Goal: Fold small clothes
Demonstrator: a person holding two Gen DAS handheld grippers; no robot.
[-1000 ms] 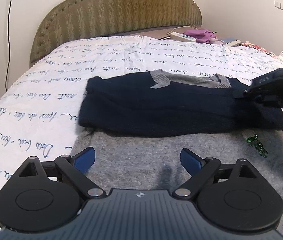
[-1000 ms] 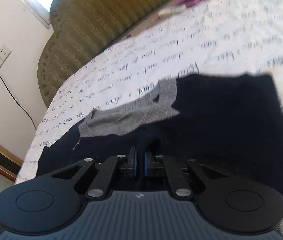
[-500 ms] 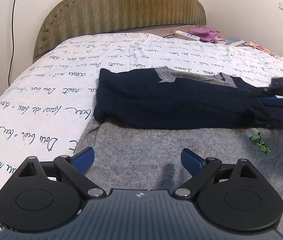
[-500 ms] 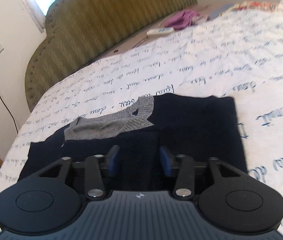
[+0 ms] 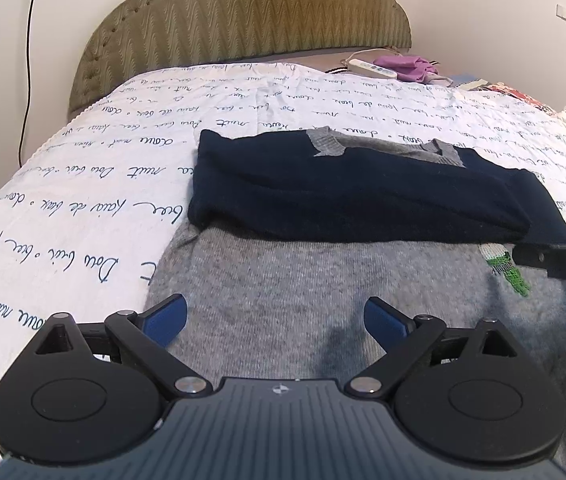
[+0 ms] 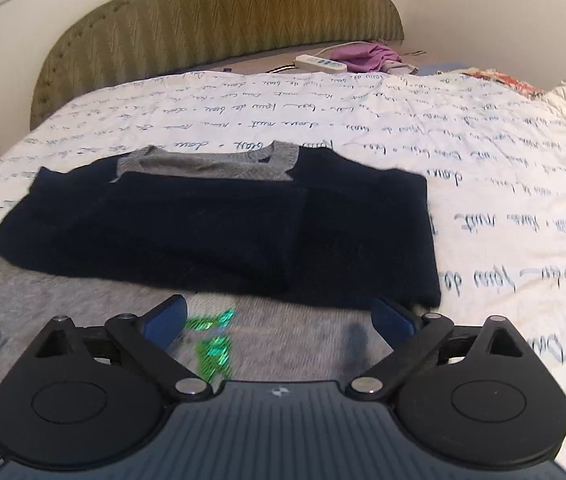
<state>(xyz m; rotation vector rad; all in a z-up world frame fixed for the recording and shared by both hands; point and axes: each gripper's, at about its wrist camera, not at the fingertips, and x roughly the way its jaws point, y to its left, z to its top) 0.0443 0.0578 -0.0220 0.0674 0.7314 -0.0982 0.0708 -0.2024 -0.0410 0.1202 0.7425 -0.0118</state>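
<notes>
Crosswise on the bed lies a small knitted sweater with a grey body and navy sleeves (image 5: 363, 200), its long axis running from the near edge toward the olive quilted headboard (image 5: 243, 12). Its grey collar (image 5: 383, 148) points at the headboard and its grey lower body (image 5: 303, 280) spreads toward the cameras. Both navy sleeves are folded in over the chest, forming a dark band that runs left to right across the garment, at right angles to its length. A small green knitted motif (image 6: 213, 344) sits on the grey body just below that band, toward the right side.

The sweater rests on a white bedspread printed with dark cursive script (image 5: 83, 200).

The left claw (image 5: 275, 316) hovers over the grey lower body with its blue fingers (image 5: 165, 318) spread wide and nothing between them. The right claw (image 6: 279, 314) has just been opening; its jaws now stand wide apart over the motif and the sleeve edge, gripping nothing, with only the cloth lying below. In the left wrist view its black tip reaches in from the right edge, just beside the sleeve end.

Near the headboard lie a white power strip (image 5: 371, 67) and a crumpled purple cloth (image 5: 407, 65).
</notes>
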